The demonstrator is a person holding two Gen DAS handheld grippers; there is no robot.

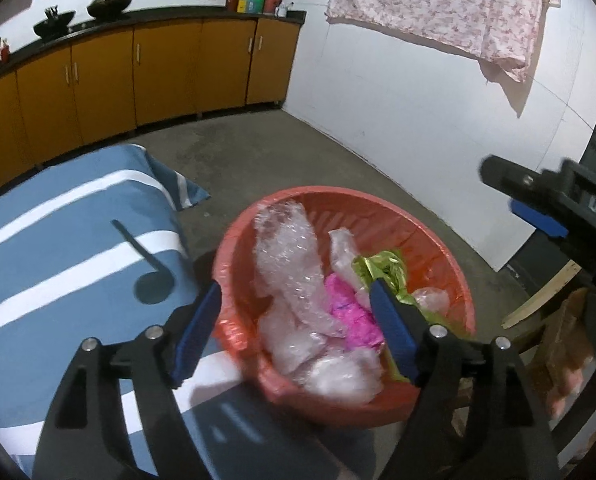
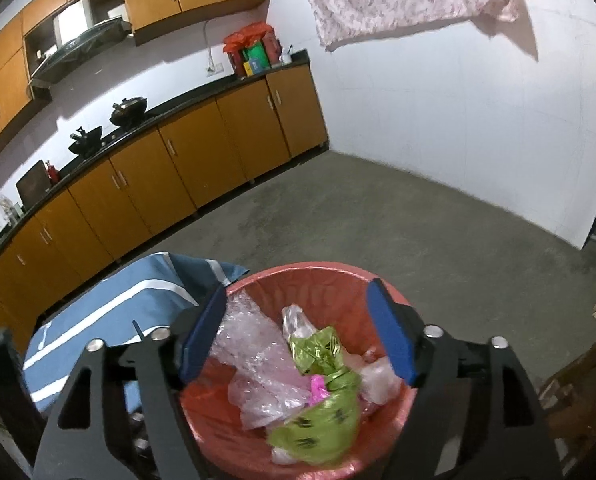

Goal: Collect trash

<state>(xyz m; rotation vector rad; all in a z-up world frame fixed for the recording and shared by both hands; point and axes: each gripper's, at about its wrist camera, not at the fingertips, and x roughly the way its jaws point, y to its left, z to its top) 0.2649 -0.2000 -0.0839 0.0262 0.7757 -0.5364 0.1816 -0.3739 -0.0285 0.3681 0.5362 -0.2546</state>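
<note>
A red trash bin (image 1: 454, 264) lined with a red bag stands on the floor beside the table; it also shows in the right wrist view (image 2: 318, 276). It holds bubble wrap (image 1: 290, 256), pink paper (image 1: 352, 312), clear plastic and a green foil wrapper (image 2: 322, 412). My left gripper (image 1: 298, 320) is open and empty above the bin's near rim. My right gripper (image 2: 298, 328) is open and empty over the bin; it also shows at the right edge of the left wrist view (image 1: 538, 200).
A table under a blue cloth with white stripes (image 1: 58, 248) lies left of the bin. Orange cabinets (image 2: 202, 148) with pots line the far wall. A floral cloth (image 1: 450, 4) hangs on the white wall. Wood pieces (image 1: 538, 300) lie on the right.
</note>
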